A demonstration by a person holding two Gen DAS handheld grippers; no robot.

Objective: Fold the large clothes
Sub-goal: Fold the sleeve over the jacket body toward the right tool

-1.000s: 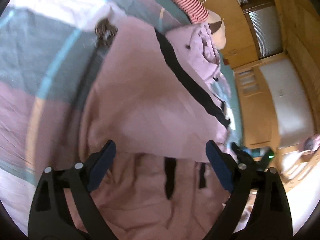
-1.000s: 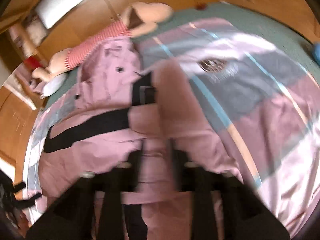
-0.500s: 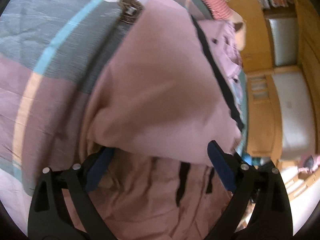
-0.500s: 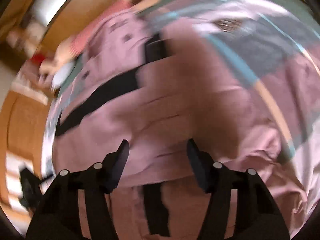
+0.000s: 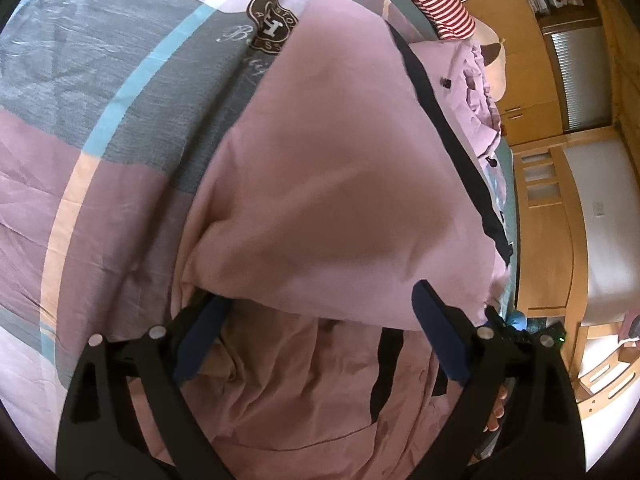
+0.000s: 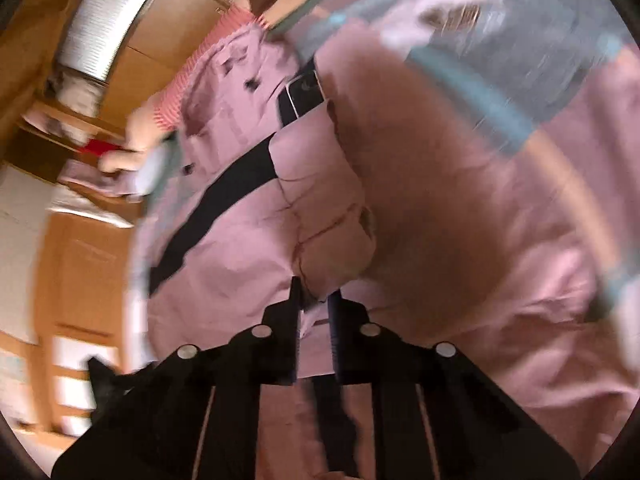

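Note:
A large pink garment [image 5: 332,184] with black stripes lies on a bed, one part folded over the rest. It also shows in the right wrist view [image 6: 248,248]. My left gripper [image 5: 320,332] is open, its jaws wide apart at the near edge of the folded layer, with the left finger tucked under that edge. My right gripper [image 6: 314,312] is shut on a fold of the pink garment, which sticks up between its fingers. The right wrist view is blurred.
The bed has a patchwork cover [image 5: 100,92] of grey, pink and light blue with a badge print [image 5: 272,26]. A plush toy in a red striped shirt [image 5: 444,0] lies at the far end. Wooden cabinets [image 5: 560,184] stand beside the bed.
My right gripper has gone from open half a second ago to shut on a fold of the garment. My left gripper stays open and has moved a little closer to the folded edge.

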